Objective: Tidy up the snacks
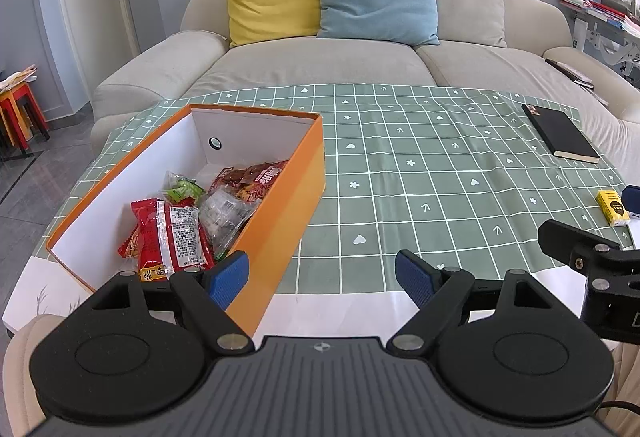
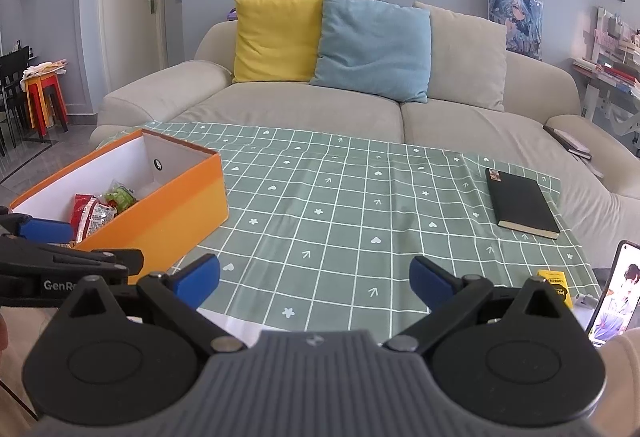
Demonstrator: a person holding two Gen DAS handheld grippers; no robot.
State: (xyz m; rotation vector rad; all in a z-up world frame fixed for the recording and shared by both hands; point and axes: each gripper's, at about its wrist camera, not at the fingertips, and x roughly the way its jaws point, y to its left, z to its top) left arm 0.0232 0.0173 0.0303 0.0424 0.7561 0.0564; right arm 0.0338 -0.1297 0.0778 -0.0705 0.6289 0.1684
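An orange box (image 1: 280,221) with white inner walls stands on the left of the table and holds several snack packets: a red one (image 1: 172,237), a green one (image 1: 184,189), a clear one (image 1: 224,217) and dark red ones (image 1: 252,181). My left gripper (image 1: 320,277) is open and empty, its left finger over the box's near right corner. The right wrist view shows the same box (image 2: 160,213) at the left. My right gripper (image 2: 314,281) hangs open and empty above the near table edge, right of the box.
A green checked cloth (image 1: 400,177) covers the table. A black notebook (image 2: 520,205) lies at the right, a small yellow pack (image 2: 558,283) near the front right, and a lit phone (image 2: 614,293) at the right edge. A beige sofa (image 2: 320,109) with cushions stands behind the table.
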